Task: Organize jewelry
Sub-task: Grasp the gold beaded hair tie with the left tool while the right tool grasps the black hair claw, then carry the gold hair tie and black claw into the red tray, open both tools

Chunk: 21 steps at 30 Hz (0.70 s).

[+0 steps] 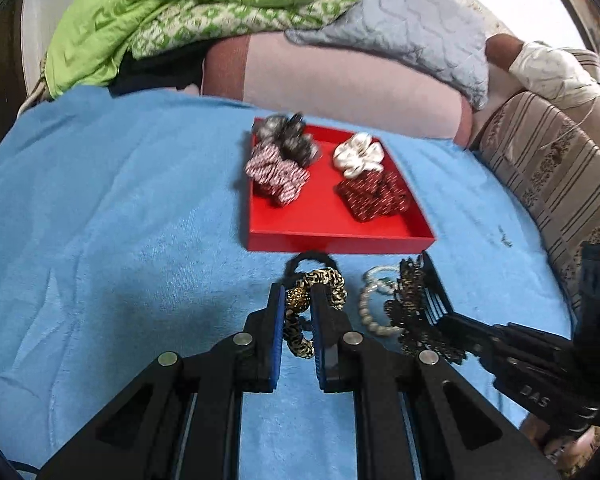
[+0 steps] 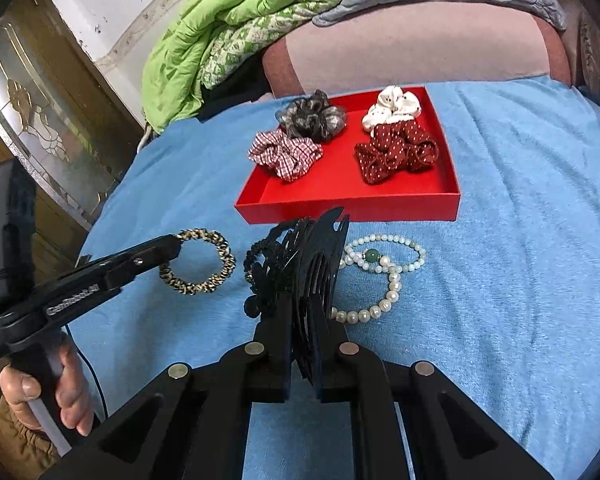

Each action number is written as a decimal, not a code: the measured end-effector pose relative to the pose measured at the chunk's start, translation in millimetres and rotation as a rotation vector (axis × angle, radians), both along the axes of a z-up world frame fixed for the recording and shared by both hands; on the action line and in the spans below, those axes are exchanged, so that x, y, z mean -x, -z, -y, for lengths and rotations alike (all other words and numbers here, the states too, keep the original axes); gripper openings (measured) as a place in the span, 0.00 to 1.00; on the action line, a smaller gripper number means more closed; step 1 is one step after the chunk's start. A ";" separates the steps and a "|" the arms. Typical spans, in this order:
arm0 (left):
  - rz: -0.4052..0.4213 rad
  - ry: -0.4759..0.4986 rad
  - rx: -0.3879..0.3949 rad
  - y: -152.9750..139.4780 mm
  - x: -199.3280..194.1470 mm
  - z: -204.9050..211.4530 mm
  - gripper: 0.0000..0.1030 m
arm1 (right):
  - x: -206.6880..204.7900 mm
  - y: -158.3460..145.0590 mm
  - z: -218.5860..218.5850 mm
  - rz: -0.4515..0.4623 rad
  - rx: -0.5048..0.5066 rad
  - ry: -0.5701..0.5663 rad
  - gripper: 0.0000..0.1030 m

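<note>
A red tray [image 1: 340, 236] [image 2: 348, 210] on a blue towel holds several scrunchies: grey [image 2: 312, 118], red-checked [image 2: 286, 154], white [image 2: 392, 110] and dark red dotted [image 2: 396, 154]. My left gripper [image 1: 298, 300] [image 2: 168, 250] is shut on a leopard-print hair tie [image 1: 332, 284] [image 2: 198, 262] with a gold bead [image 1: 298, 298], just in front of the tray. My right gripper [image 2: 304, 280] [image 1: 432, 300] is shut on a black lace hair comb [image 2: 316, 264] [image 1: 412, 308]. A pearl bracelet [image 2: 380, 276] [image 1: 370, 308] lies on the towel beside it.
The blue towel [image 1: 120, 220] [image 2: 520, 260] covers the bed. A pink bolster [image 1: 340, 80], a green quilt [image 1: 160, 12] and a grey pillow [image 1: 412, 28] lie behind the tray. A striped cushion [image 1: 552, 168] is at the right. A wooden glass-panelled door [image 2: 40, 128] stands at the left.
</note>
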<state>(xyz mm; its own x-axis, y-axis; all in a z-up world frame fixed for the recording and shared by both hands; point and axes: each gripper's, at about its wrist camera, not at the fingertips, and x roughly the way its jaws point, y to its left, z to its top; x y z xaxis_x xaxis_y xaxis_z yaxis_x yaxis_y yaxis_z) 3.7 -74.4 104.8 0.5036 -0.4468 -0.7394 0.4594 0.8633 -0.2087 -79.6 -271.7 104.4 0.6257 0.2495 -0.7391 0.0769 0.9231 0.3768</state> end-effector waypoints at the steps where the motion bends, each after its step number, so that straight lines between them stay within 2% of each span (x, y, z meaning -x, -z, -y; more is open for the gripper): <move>1: 0.008 0.002 0.006 -4.7 2.7 -0.2 0.12 | 1.9 -3.0 0.9 0.006 -0.001 0.004 0.08; 11: 0.065 0.013 0.020 -42.3 10.9 4.0 0.12 | 7.5 -24.6 19.3 0.050 -0.019 0.039 0.08; 15: 0.056 0.016 0.028 -48.1 -1.7 12.7 0.12 | 0.1 -32.7 30.0 0.062 -0.024 0.051 0.08; 21: 0.068 0.029 -0.001 -46.1 -22.8 36.0 0.12 | -18.8 -41.9 45.4 0.075 -0.015 0.065 0.08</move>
